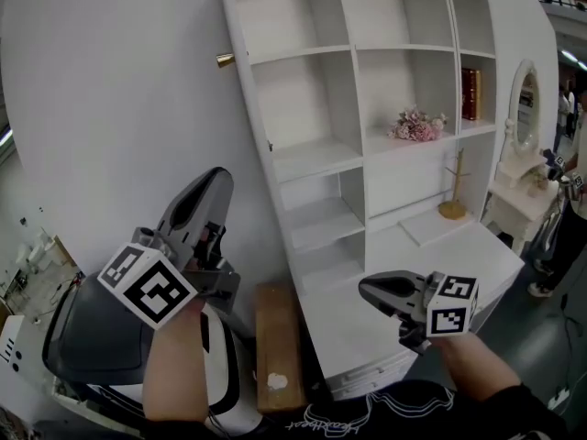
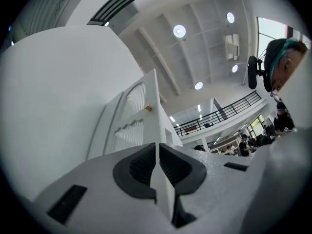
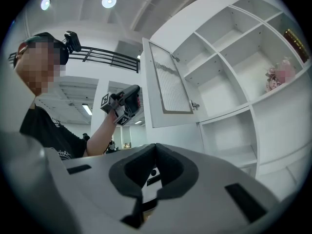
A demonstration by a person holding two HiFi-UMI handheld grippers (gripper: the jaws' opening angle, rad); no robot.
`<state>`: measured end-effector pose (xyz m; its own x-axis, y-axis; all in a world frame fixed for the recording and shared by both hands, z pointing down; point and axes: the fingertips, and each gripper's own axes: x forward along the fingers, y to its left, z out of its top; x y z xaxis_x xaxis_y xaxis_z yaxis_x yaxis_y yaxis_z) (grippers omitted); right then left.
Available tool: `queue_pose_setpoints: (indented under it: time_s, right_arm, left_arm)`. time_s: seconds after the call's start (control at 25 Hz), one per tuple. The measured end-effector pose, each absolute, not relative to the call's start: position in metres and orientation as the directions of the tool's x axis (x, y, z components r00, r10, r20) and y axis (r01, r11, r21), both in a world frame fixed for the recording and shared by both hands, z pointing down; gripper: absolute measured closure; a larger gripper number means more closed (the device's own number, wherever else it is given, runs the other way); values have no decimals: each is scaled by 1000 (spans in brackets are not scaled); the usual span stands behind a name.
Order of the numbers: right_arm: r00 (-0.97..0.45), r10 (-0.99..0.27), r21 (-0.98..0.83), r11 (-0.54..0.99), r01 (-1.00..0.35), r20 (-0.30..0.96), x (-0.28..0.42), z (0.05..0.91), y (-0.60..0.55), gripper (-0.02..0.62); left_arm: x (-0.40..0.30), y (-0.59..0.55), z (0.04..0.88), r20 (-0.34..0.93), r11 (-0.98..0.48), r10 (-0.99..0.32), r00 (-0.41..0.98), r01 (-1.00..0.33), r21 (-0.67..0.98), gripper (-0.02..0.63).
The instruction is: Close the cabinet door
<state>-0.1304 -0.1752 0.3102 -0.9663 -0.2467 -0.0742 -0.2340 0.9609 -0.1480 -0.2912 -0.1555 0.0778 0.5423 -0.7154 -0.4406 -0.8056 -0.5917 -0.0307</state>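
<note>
Left gripper (image 1: 216, 176), jaws pressed together and empty, points up at the open cabinet door (image 2: 130, 123). The door stands upright, just above the jaws, brass knob (image 2: 147, 108) facing them. Right gripper (image 3: 156, 146), jaws likewise together on nothing, hangs farther off.

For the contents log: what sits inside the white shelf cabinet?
A pink flower bunch, a dark red book, a wooden stand; the right gripper covers its lowest part.

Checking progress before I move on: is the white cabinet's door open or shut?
Open. The white slatted cabinet door stands swung out from the white shelf cabinet, leaving its front uncovered.
</note>
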Motion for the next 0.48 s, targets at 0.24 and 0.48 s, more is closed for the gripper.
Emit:
queue_pose_setpoints:
  time_s: [0.24, 0.48]
  right_arm:
    - [-966, -249, -126, 963, -239, -72, -131, 312, -181, 588]
    - [-955, -292, -118, 951, -284, -52, -122, 312, -192, 588]
  left_arm:
    - [-291, -175, 31, -498, -711, -599, 627, -703, -29, 469]
    - [-293, -193, -22, -593, -793, -471, 653, -609, -40, 462]
